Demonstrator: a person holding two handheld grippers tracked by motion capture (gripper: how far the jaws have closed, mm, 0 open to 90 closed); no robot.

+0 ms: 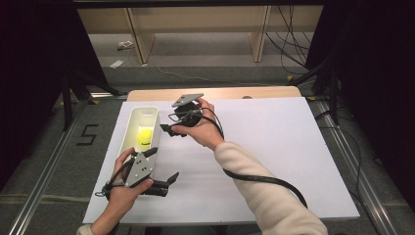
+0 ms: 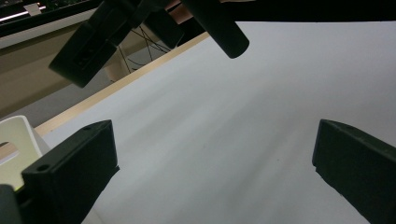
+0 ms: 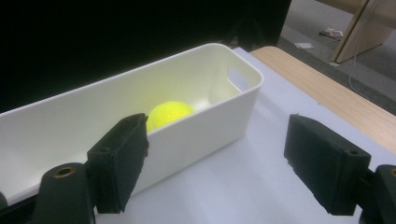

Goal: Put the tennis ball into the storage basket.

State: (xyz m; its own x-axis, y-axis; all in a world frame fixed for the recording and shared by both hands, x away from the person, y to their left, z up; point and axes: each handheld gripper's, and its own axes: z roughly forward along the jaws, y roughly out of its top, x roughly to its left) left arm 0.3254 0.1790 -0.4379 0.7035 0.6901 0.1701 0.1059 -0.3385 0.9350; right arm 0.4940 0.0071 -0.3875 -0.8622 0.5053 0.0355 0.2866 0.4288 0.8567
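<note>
Resting in the long white bin [image 1: 135, 122] near the table's left edge, the yellow ball [image 1: 144, 136] sits roughly midway along the bin floor, where the walls keep it from rolling. The right gripper [image 1: 169, 129] hovers just beside the bin's right wall, its 2 jaws spread wide and holding nothing, which suggests it is either done placing the ball or lining up to reach in. The left gripper [image 1: 164, 166] lies low near the bin's near end, jaws also wide apart and empty, pointing across the white sheet [image 1: 274, 147], likely parked out of the way. The right gripper view shows the ball [image 3: 169, 114] tucked behind the bin [image 3: 201, 121] wall and the handle slot in its end, detail the high view blurs. The left gripper view shows bare sheet [image 2: 224, 140] between its jaws, with a corner of the bin [image 2: 16, 140] at its left edge.
</note>
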